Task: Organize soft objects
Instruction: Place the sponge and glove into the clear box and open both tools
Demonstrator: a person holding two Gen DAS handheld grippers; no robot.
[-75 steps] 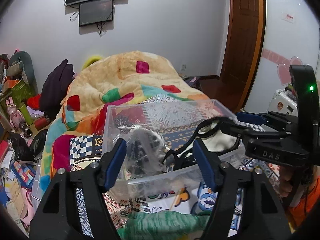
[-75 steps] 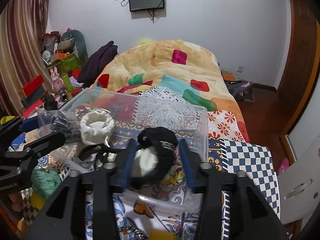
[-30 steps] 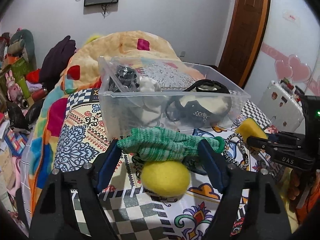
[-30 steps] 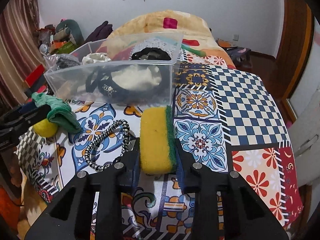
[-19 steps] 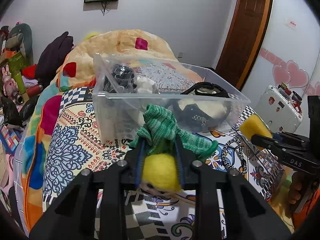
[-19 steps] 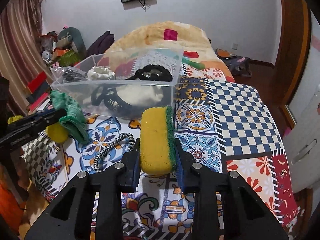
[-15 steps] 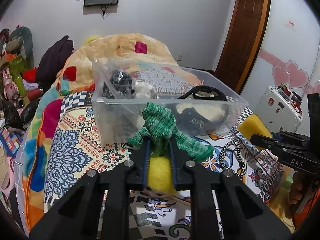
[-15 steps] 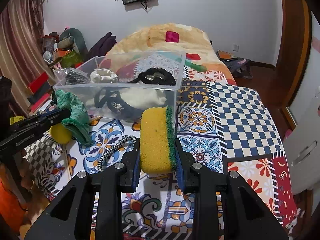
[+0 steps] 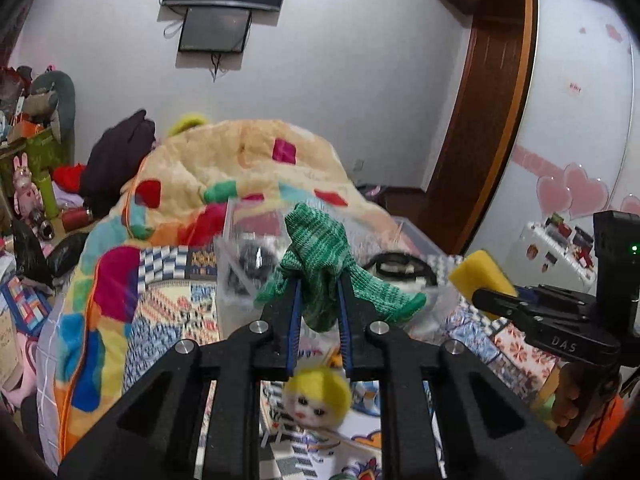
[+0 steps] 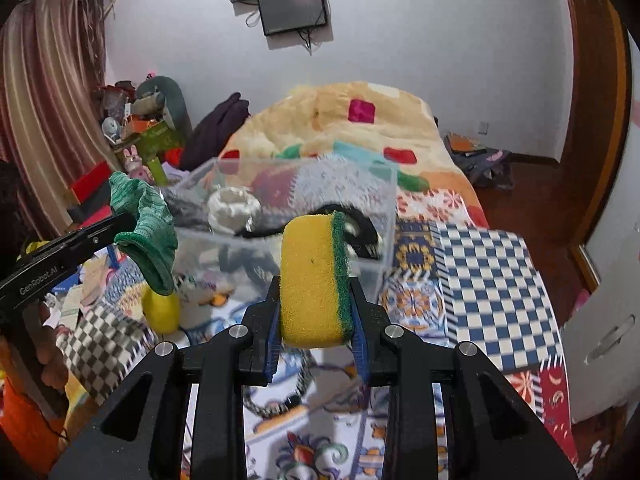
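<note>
Over the patchwork-print bed cover (image 10: 472, 280), both tools are lifted clear of the bedding with something pinched in each. At the centre of the left wrist view, the left gripper (image 9: 319, 300) is clenched on a mottled green knitted sock (image 9: 320, 256); the sock bunches above the blue-padded fingers (image 9: 295, 320), and its cuff trails toward the right of the frame. Below it, low in the middle of that frame, a fuzzy yellow plush ball with a small doll face (image 9: 318, 398) lies on the cover, apart from the sock. Seen from the right wrist camera, the same sock (image 10: 150, 232) hangs at the left of the frame, above the yellow ball (image 10: 162, 310).

At the centre of the right wrist view, the right gripper (image 10: 316, 320) grasps a yellow sponge with a green scouring layer (image 10: 312, 280), held upright on its edge, green side to the right. Behind both, mid-frame, stands a clear rectangular plastic bin (image 10: 384, 216) on the bed, holding a white fabric roll (image 10: 232, 208) and black straps (image 10: 360, 224). A black-and-white braided cord loop (image 10: 276, 404) lies on the cover low in the frame, partly hidden by the gripper body.
</note>
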